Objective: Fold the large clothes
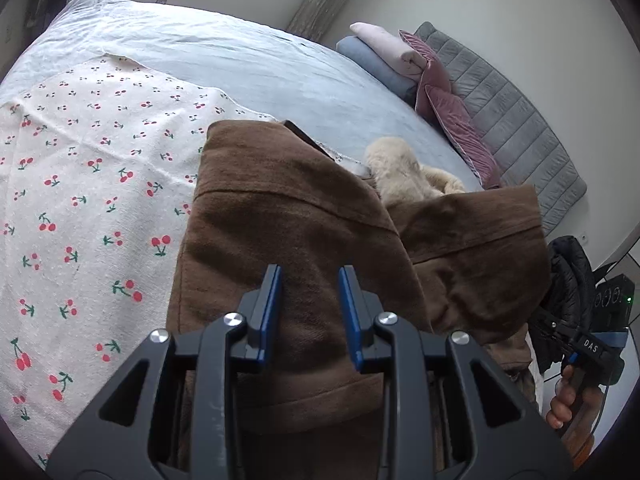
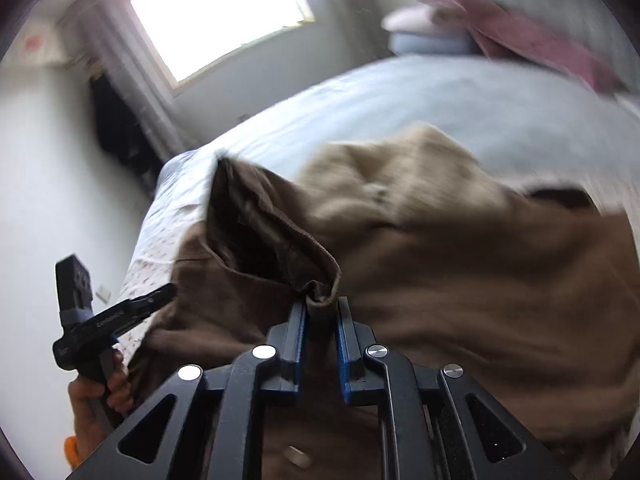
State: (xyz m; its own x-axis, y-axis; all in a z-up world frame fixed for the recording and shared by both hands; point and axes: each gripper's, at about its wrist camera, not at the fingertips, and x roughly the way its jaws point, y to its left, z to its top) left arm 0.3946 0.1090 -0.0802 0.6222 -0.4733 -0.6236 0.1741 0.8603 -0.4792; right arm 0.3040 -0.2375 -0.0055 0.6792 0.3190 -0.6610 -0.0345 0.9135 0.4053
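- The right hand-held gripper (image 2: 322, 306) pinches a bunched hem of the brown coat (image 2: 460, 280) between its blue pads.
- The left hand-held gripper (image 1: 308, 280) stands narrow over the coat (image 1: 288, 216); whether it grips the thick, matte cloth I cannot tell.
- The coat lies on the bed (image 1: 260, 64), partly on a white cherry-print sheet (image 1: 88, 152).
- Its beige fluffy lining (image 1: 400, 172) shows.
- Far behind lie soft folded pillows (image 1: 384, 52).

I see a wide bed under a pale blue sheet (image 1: 256, 64), with a white cherry-print cloth (image 1: 80, 168), a brown fleece-lined coat (image 1: 288, 216) and stacked pink and blue pillows (image 1: 384, 52) lying on it.
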